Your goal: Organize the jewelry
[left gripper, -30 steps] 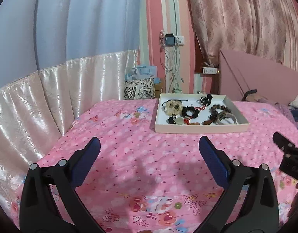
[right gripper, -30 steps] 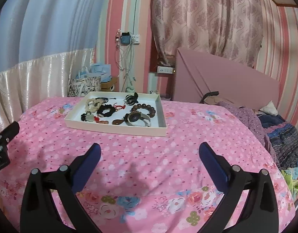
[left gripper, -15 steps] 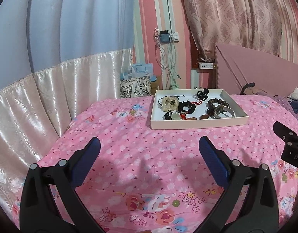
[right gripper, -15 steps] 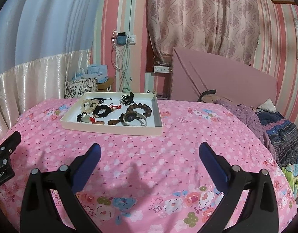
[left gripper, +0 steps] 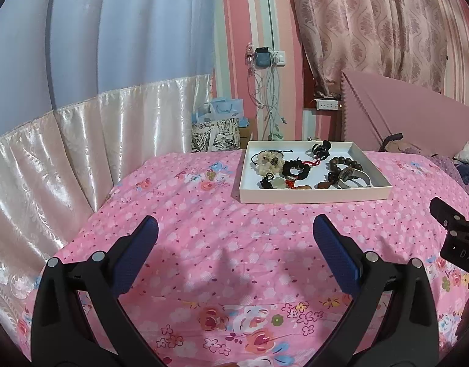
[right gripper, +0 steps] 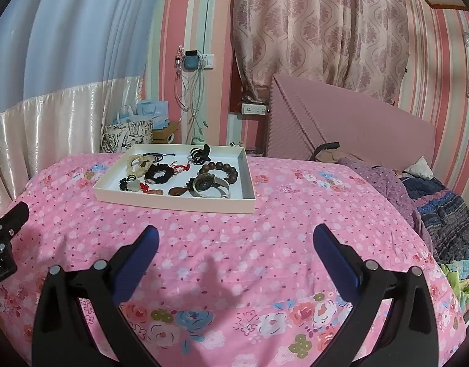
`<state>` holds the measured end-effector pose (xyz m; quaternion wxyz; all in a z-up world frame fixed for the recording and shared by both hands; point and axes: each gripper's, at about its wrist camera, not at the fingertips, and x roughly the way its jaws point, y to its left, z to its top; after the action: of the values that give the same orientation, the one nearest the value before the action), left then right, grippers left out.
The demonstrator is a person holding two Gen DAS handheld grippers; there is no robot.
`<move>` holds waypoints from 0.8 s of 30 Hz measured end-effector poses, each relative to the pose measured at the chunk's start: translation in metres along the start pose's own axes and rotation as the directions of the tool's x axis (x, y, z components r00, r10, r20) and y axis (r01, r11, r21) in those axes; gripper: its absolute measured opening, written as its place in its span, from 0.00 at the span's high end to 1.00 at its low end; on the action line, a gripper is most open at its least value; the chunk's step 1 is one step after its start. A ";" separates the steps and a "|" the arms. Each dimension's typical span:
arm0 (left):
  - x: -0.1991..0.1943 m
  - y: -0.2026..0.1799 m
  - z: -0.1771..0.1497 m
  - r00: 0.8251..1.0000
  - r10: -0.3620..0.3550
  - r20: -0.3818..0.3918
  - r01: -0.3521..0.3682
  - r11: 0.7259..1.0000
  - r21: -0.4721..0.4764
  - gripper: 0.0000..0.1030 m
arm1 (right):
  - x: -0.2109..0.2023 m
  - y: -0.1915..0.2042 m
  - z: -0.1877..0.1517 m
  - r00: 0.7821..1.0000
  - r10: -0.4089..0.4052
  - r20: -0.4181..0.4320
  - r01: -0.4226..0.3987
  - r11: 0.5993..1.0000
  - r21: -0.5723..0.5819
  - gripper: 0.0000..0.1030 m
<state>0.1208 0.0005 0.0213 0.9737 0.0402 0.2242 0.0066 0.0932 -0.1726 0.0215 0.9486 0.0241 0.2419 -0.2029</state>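
On the pink bedspread [left gripper: 204, 214], one white tray [left gripper: 314, 197] holds perhaps eight jewelry pieces [left gripper: 295, 169]; both grippers [left gripper: 234, 235] [right gripper: 234, 244] gape, empty.

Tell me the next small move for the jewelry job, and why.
Probably bring the right gripper forward to the tray: both grippers are open and empty above the bedspread, and every piece, like the bead bracelet, lies inside it.

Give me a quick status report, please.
Left gripper and right gripper open, empty. Jewelry in white tray on bed, untouched. Path unobstructed.
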 end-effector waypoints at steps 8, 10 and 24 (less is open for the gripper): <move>0.000 0.000 0.000 1.000 0.000 0.001 0.000 1.000 -0.002 0.03 | 0.000 0.000 0.000 1.000 -0.002 0.001 0.002 1.000 0.000 0.02; 0.000 0.001 0.000 1.000 0.002 0.002 -0.002 1.000 -0.005 0.03 | 0.000 0.000 0.000 1.000 -0.001 0.002 0.001 1.000 0.000 0.02; 0.002 0.001 0.000 1.000 0.012 0.003 -0.012 1.000 -0.003 0.03 | -0.001 0.001 0.001 1.000 -0.001 0.001 0.001 1.000 -0.003 0.02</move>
<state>0.1226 0.0021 0.0202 0.9741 0.0399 0.2223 0.0126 0.0933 -0.1719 0.0222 0.9486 0.0224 0.2417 -0.2032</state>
